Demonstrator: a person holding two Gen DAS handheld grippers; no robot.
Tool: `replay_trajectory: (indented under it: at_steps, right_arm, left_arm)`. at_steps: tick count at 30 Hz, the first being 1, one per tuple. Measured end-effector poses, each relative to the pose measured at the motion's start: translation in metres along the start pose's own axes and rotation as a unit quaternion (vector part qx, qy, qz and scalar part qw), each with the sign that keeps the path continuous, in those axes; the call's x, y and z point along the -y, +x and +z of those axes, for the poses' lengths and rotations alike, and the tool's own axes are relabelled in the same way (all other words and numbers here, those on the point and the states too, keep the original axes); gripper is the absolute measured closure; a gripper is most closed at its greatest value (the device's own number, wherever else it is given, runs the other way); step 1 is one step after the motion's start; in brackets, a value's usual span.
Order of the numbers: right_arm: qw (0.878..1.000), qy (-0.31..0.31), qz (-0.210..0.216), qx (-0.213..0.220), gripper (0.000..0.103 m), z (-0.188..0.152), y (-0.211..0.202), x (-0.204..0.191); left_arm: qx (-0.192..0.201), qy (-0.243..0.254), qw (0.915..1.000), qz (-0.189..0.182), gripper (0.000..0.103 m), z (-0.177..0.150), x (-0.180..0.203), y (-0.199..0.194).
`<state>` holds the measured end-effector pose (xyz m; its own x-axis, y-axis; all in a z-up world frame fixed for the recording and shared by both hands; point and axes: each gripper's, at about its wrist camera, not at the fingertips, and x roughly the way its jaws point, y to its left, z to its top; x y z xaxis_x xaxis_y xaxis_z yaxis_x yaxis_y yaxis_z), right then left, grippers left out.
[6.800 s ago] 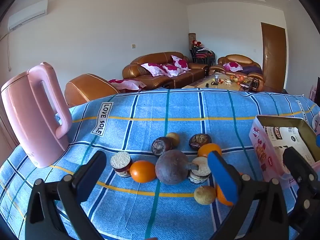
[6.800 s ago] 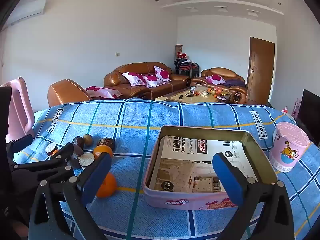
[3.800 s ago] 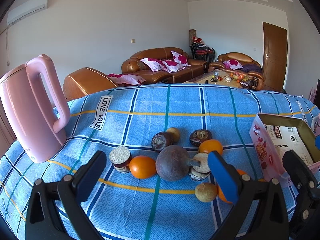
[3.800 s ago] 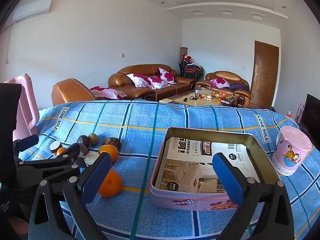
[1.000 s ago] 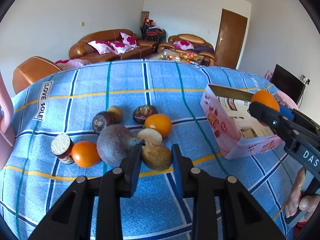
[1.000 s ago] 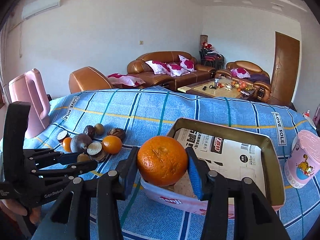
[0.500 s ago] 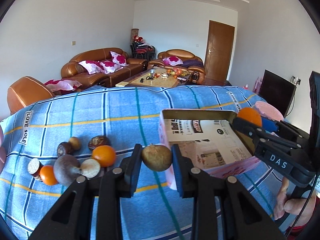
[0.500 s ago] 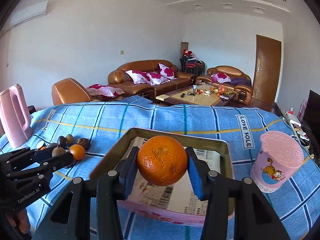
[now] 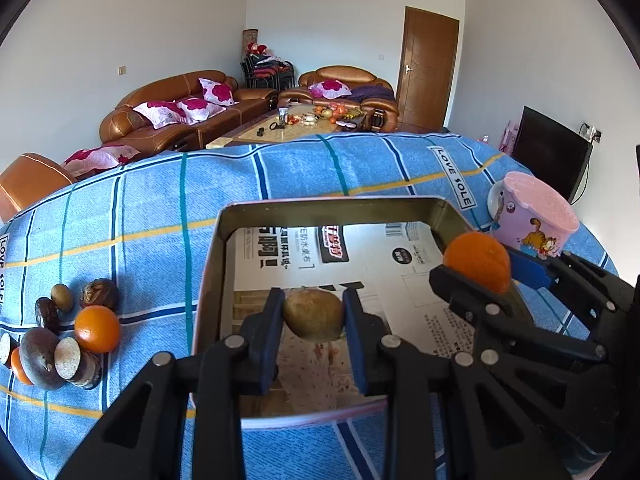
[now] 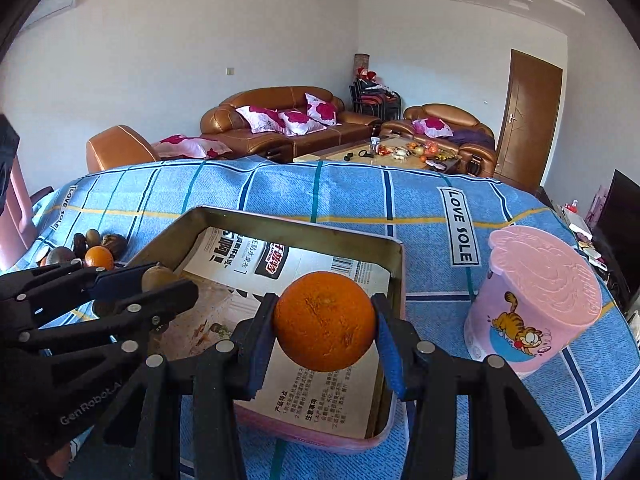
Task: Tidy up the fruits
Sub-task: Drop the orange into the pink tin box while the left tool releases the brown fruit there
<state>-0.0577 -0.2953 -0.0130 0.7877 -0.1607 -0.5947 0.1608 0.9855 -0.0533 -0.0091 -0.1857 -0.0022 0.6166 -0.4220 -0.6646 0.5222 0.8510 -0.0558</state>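
Where a second ago it was lifted off the fruit pile [image 9: 60,340], a brown fruit [image 9: 314,314] is now held pinched in the left gripper [image 9: 314,320] over the paper-lined tin [image 9: 208,272], ready for release. In the right view, an orange [image 10: 325,322] is clamped in the right gripper [image 10: 325,332] above the tin's near right corner, a pink cup [image 10: 534,304] just beside and the left gripper crowding the tin's left side.

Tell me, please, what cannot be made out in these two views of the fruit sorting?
- Left wrist view: the fruit pile runs off the left edge, so no full count.
- Both views: the tin box floor is partly hidden by the left hand-held gripper, right hand-held gripper and their fruit.
- Right wrist view: the pink jug is cut by the left edge.
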Motion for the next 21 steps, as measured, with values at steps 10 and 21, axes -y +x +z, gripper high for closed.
replay_trajectory:
  at_steps: [10,21]
  right_arm:
    - [1.000,-0.005,0.019,-0.019,0.054,-0.001,0.005,-0.003]
    - [0.999,0.014,0.026,-0.033,0.048,-0.002,0.008,0.001]
  left_arm:
    - [-0.019,-0.008,0.9996,0.017,0.072,-0.003,-0.002,0.012]
    - [-0.010,-0.016,0.9994,0.030,0.064,-0.005,-0.007,0.006]
